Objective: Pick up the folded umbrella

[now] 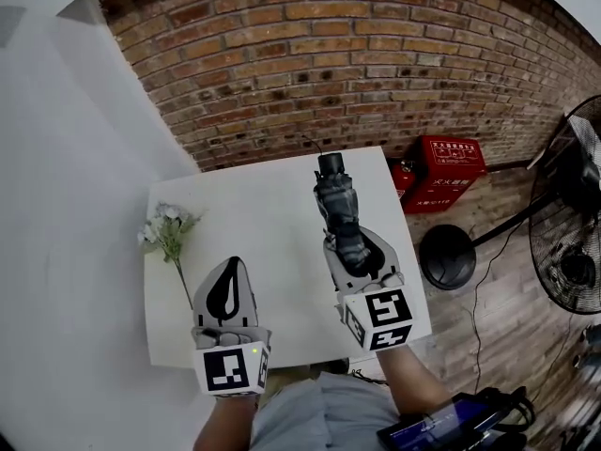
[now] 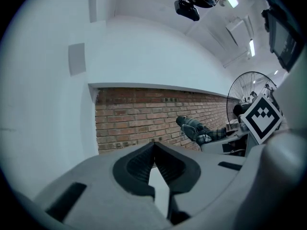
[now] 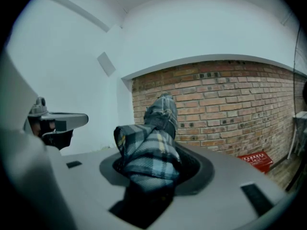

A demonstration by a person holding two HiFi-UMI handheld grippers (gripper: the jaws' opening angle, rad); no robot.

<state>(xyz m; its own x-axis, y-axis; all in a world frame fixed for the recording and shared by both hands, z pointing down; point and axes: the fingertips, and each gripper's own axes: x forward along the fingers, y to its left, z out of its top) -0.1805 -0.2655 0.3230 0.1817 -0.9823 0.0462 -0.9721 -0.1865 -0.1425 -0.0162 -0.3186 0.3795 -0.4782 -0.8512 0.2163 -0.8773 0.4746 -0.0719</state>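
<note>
Folded umbrella (image 3: pixel 152 145) between the right gripper's (image 1: pixel 355 250) fingers (image 3: pixel 197 169), far end beyond them.

The folded umbrella's (image 3: pixel 151 147) lower end is buried between the jaws of the right gripper (image 3: pixel 154 169), so where it stops cannot be seen (in the head view the gripper body covers it too). The fan (image 1: pixel 575 219) is cut by the head view's right edge, with only part of its cage showing. Print on the red box (image 1: pixel 449 172) is too small to read. The table's (image 1: pixel 254 205) near edge runs behind both grippers and the person's torso (image 1: pixel 319 421). The flower (image 1: pixel 169 231) stem reaches the left gripper (image 1: pixel 225 289); whether it goes on behind cannot be told. A dark device (image 1: pixel 451 426) is cropped at the bottom edge.
</note>
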